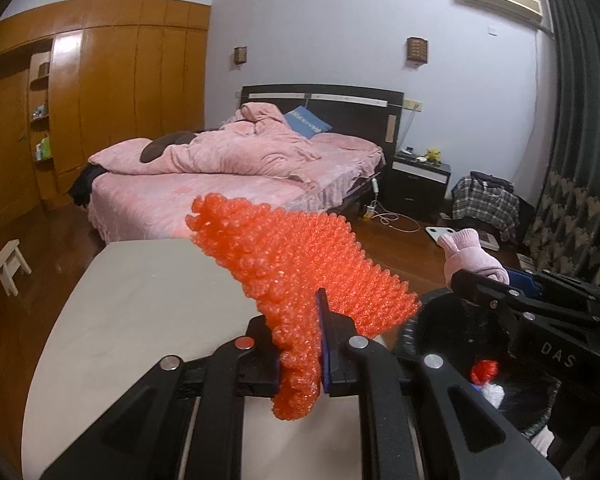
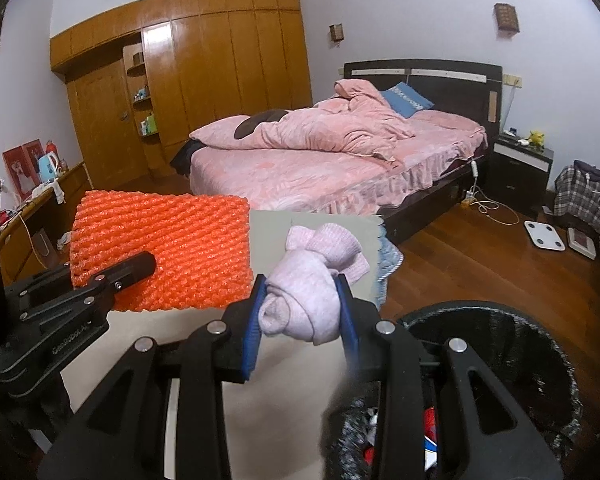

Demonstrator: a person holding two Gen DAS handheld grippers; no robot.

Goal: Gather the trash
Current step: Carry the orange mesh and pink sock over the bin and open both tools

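Trash first: orange foam netting (image 1: pixel 300 276) clamped in my left tongs (image 1: pixel 300 364), held up above the grey bench (image 1: pixel 140 312). Right tongs (image 2: pixel 300 320) closed on a rolled pink sock (image 2: pixel 312 280), also off the bench. From the right wrist view the netting (image 2: pixel 160 248) sits left of the sock, apart from it. Black mesh bin (image 2: pixel 520 344) low on my right, beside the bench edge, with red and white scraps (image 1: pixel 486 378) inside. Pink bed (image 2: pixel 340 152) behind, wood floor (image 2: pixel 460 260) between.
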